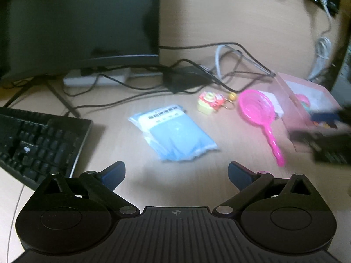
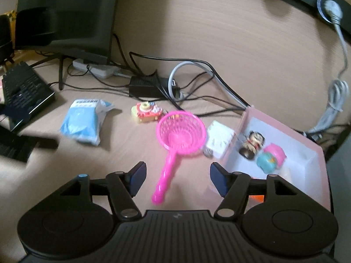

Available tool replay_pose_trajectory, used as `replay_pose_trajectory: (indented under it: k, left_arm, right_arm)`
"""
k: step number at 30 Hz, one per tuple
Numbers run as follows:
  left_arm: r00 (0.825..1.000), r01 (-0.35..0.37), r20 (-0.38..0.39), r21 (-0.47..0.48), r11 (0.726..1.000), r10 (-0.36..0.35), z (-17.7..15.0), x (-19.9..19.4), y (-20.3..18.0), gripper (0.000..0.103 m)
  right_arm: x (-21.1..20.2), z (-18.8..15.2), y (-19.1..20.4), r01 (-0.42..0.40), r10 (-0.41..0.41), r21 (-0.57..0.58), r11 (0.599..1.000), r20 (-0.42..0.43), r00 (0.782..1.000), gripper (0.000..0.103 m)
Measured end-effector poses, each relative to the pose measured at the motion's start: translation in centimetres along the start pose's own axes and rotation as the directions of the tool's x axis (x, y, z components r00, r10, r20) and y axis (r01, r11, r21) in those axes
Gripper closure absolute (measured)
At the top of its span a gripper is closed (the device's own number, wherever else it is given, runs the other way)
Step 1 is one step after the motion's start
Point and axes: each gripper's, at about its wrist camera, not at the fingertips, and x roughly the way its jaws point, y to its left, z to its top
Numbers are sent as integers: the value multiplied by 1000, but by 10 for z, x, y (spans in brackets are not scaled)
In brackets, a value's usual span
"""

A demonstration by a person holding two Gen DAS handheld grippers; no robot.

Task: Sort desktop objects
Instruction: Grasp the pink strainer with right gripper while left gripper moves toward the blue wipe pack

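Judging by the layout, this is a pick-up step in the sorting: loose items lie on the desk (image 2: 219,43) and a pink box (image 2: 283,129) at the right already holds some. Farthest left, the left gripper (image 1: 176,173) hangs over bare desk with its jaws spread wide and nothing between them; one blue packet (image 1: 175,133) lies just ahead of its fingertips, a black keyboard (image 1: 37,144) off to its left. Further right, ahead of both tools, sits one small yellow-and-red toy (image 2: 145,112), touching or just beside the rim of the one pink toy strainer (image 2: 181,134). The right gripper (image 2: 177,178) is released too, jaws partly apart, and the strainer's handle points back between its fingertips without either pad touching it. The likely next move is for this gripper to ease forward and down until the pads flank the handle, close, then carry the strainer to the box at its right. Just right of the strainer's bowl lies one small white box (image 2: 219,142), against the pink box's wall. Inside the pink box I count one dark figurine (image 2: 252,144), one pink-and-teal toy (image 2: 271,159), and something orange, mostly hidden behind the right finger.
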Motion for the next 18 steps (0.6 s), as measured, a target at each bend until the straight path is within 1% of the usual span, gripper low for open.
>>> replay_pose_trajectory:
  k: [2,4,6,8,9,10,11,12,14,16,18]
  left_arm:
    - [1000,18,-1,13,1000,-18,-1,1,-1,1]
    - [1000,29,-2,19,999,-29,0,3,0,1]
    - [1000,31,2,24,999,-31,1,6,1,1]
    - [1000,21,-5,16,1000,-21,4,12,5,1]
    - [1000,16,-10,5,1000,-16,6,15,8,1]
    - [1000,9,-14,-8,1000,-9,9,18,10,1]
    - [1000,-2,-17,-18,1000,2,12,20,13,1]
    - [1000,-13,-18,-26,1000,13,16,22,15,1]
    - [1000,-28,-11,-39,999,27,22,24,18,1]
    - [1000,-30,-3,-45,999,30,25,25,21,1]
    - [999,-32,-5,-42,999,31,26,26,22,1]
  right_arm:
    - [21,13,5,-4,4,0,1000,-13,1000,44]
    - [45,20,17,14,-16,-51,999,-36,999,48]
    - [65,22,27,38,-45,-106,994,-64,997,54]
    - [84,22,37,59,-75,-166,984,-89,993,66]
    - [90,22,41,73,-91,-192,979,-91,992,68]
    - [95,22,44,89,-110,-214,973,-90,990,75]
    - [99,23,46,100,-123,-227,969,-88,989,88]
    - [101,24,46,106,-129,-228,968,-87,988,91]
    - [97,26,43,100,-118,-202,974,-78,990,93]
    - [86,26,42,72,-87,-182,981,-76,993,96]
    - [72,23,42,39,-51,-171,984,-69,996,97]
